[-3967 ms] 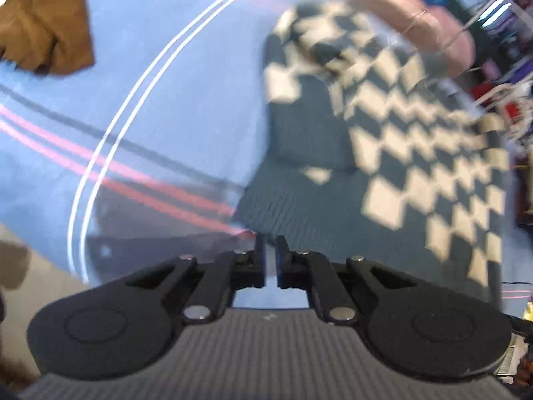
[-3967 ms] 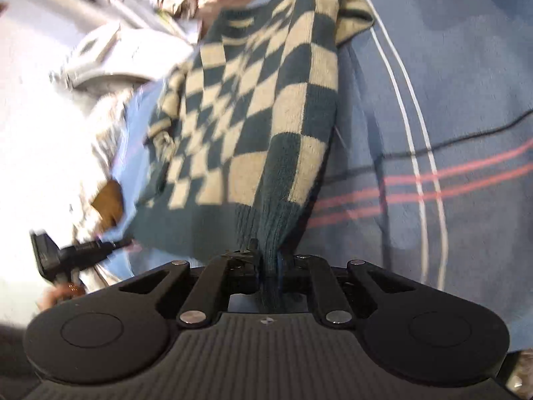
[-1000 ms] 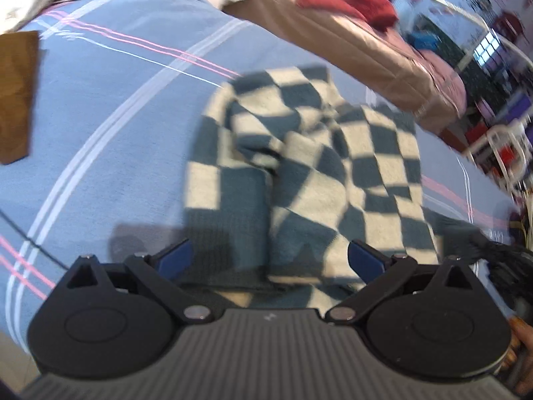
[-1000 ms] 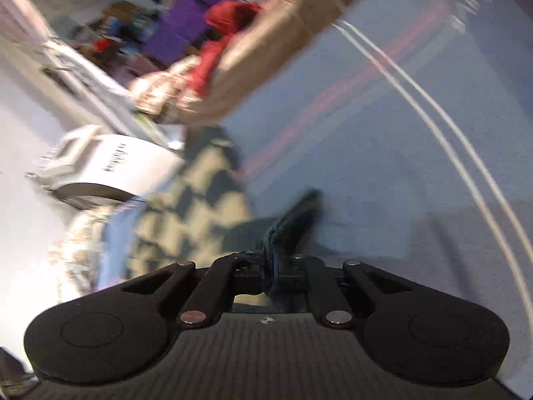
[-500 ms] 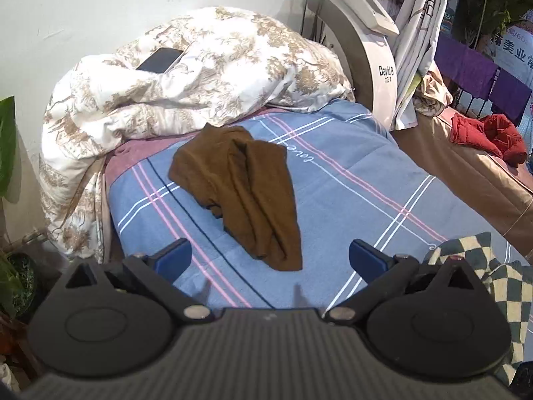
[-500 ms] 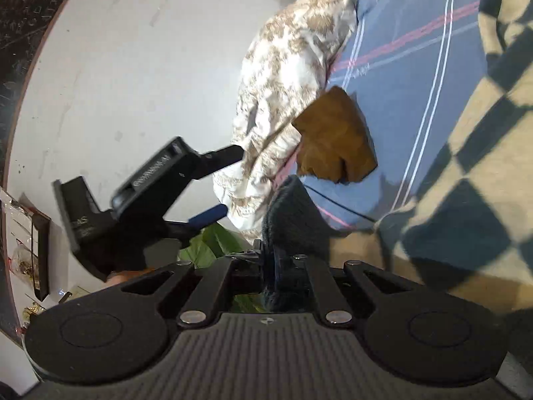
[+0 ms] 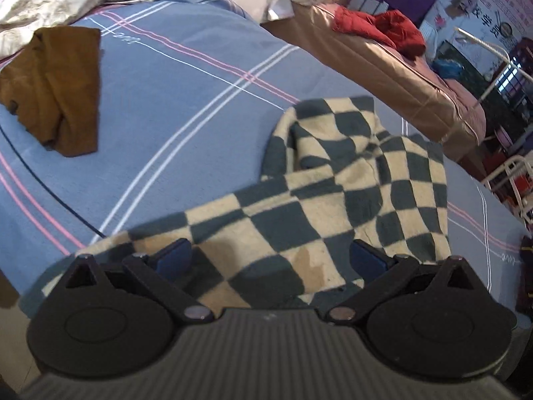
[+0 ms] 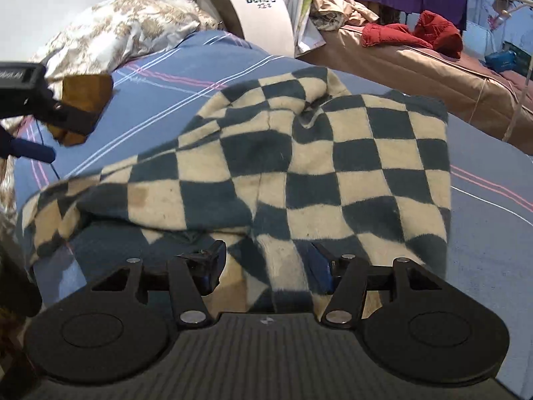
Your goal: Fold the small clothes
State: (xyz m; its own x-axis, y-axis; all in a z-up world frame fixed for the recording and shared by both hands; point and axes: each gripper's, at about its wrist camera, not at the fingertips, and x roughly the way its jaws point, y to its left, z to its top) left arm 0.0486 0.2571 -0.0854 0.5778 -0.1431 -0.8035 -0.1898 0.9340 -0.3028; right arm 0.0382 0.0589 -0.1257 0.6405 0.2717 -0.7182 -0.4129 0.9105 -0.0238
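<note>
Checkered knit, dark teal and cream — the sweater (image 8: 299, 166) lies rumpled on the blue striped bedsheet (image 7: 173, 100), folded over itself with a sleeve trailing toward the bed's near edge. The right gripper (image 8: 266, 263) has just been opening its jaws, and they now stand wide; a fold of the sweater sits between the blue pads, but the pads are off it, nothing pinched. The left gripper (image 7: 269, 256) is spread wide as well, poised above the near part of the sweater, its fingers either side of the cloth and not clamping it. From the right wrist view, the left gripper's dark body shows at the far left, well apart from the right one. Over at the far end of the sheet lies a brown garment (image 7: 56, 90), crumpled, clear of the sweater. Behind it sits a floral duvet (image 8: 126, 30) — and a red garment (image 7: 379, 26) rests on the tan mattress (image 7: 383, 73) beside the bed.
</note>
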